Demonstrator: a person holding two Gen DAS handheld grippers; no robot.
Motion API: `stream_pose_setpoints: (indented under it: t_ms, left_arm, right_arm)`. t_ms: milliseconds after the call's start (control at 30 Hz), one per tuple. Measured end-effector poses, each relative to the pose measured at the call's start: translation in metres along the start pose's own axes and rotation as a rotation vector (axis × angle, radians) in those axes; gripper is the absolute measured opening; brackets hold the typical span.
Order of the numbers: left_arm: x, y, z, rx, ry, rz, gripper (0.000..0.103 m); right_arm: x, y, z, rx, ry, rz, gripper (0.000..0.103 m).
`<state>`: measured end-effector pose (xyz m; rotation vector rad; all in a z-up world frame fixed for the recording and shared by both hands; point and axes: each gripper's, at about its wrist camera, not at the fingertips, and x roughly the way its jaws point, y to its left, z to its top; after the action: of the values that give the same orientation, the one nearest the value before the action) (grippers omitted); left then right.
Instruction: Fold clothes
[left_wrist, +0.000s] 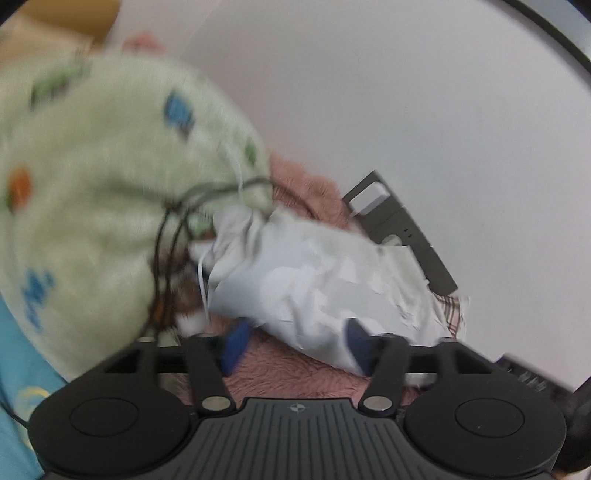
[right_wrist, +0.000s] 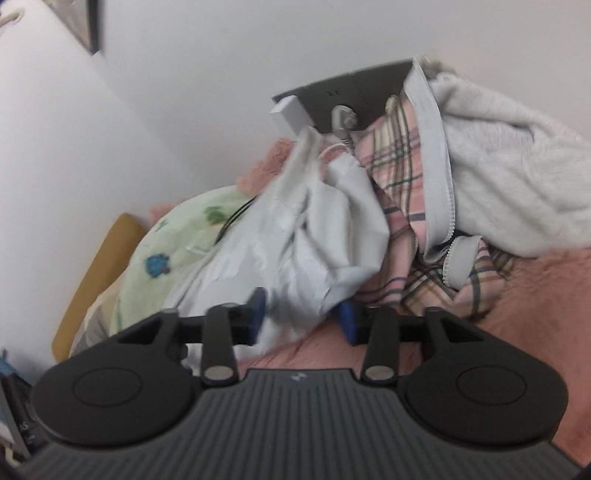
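Crumpled pale-grey fabric garment (right_wrist: 295, 236) heaped on fluffy pink blanket (right_wrist: 517, 295) by the wall, its near end between the spread blue pads of both right gripper (right_wrist: 303, 317) and left gripper (left_wrist: 295, 341), neither clamped yet.

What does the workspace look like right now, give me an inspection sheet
Surface: pink fuzzy blanket, mostly covered.
Job's things: crumpled white garment; pink plaid garment; white fleece, unfolded.
Clutter: green printed pillow.
Grippers: left gripper open, garment between the fingers; right gripper open, straddling the same garment.
Cables: thin dark cord over the pillow; white plug.
Surroundings: white wall, grey outlet panel.
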<state>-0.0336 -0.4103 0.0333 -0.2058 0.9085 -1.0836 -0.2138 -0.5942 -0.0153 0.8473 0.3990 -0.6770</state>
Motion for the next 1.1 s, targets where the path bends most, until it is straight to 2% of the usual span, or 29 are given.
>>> stream_pose_setpoints:
  t_ms: [67,167,267,400,533,667,767,867,1100]
  left_arm:
    - [-0.022,-0.018,0.004,0.070,-0.023,0.015,0.085]
    - [-0.056,-0.047,0.004,0.174,-0.062,0.075,0.095]
    - [-0.097,-0.067,-0.002,0.268,-0.117,0.110,0.100]
    - [-0.148,-0.082,-0.020,0.337,-0.190,0.148,0.102]
    - [-0.194,-0.091,-0.045,0.383,-0.262,0.178,0.102]
    - [-0.226,-0.096,-0.071,0.434,-0.321,0.209,0.102]
    - [-0.242,-0.097,-0.089,0.460,-0.348,0.229,0.102]
    - [-0.254,-0.092,-0.101,0.448,-0.371,0.215,0.102]
    - [-0.257,-0.083,-0.119,0.452,-0.394,0.219,0.102]
  right_arm:
    - [-0.023,0.016,0.000,-0.074,-0.028,-0.005,0.085]
    - [-0.058,0.037,-0.002,-0.160,-0.066,0.009,0.083]
    - [-0.089,0.055,-0.004,-0.225,-0.100,0.036,0.083]
    - [-0.132,0.075,-0.018,-0.326,-0.162,0.034,0.083]
    - [-0.164,0.084,-0.039,-0.422,-0.185,0.053,0.083]
    - [-0.192,0.085,-0.064,-0.494,-0.227,0.068,0.083]
    - [-0.204,0.083,-0.082,-0.512,-0.263,0.067,0.083]
    - [-0.210,0.082,-0.096,-0.518,-0.289,0.074,0.083]
    - [-0.204,0.091,-0.123,-0.568,-0.340,0.073,0.083]
